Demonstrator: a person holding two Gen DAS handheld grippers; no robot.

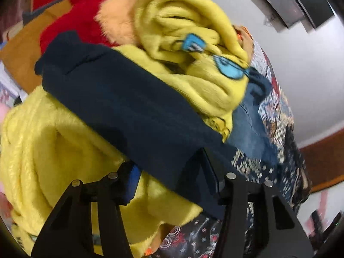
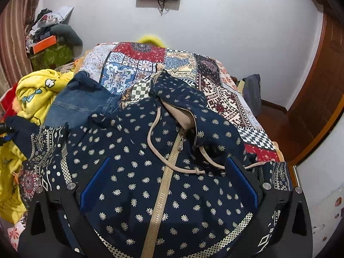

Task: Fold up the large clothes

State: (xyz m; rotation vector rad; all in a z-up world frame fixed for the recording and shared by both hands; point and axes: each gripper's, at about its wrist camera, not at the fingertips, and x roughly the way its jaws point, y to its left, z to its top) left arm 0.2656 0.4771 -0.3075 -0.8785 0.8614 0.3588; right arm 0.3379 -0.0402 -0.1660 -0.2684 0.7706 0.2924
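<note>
Left claw (image 1: 172, 178) half-shut around navy sleeve (image 1: 129, 107), right claw (image 2: 169, 185) wide open over hoodie (image 2: 163, 193); next, pinch cuff

Left view blurred, navy cuff (image 1: 129, 107) hiding one finger (right-hand one)

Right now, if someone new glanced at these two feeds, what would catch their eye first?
Probably the navy patterned hoodie with its beige zipper, spread on the patchwork bedspread and filling the right wrist view. Next, the bright yellow fleece piled with red plush at the bed's left side. A dark navy sleeve crosses the left claw.
</note>
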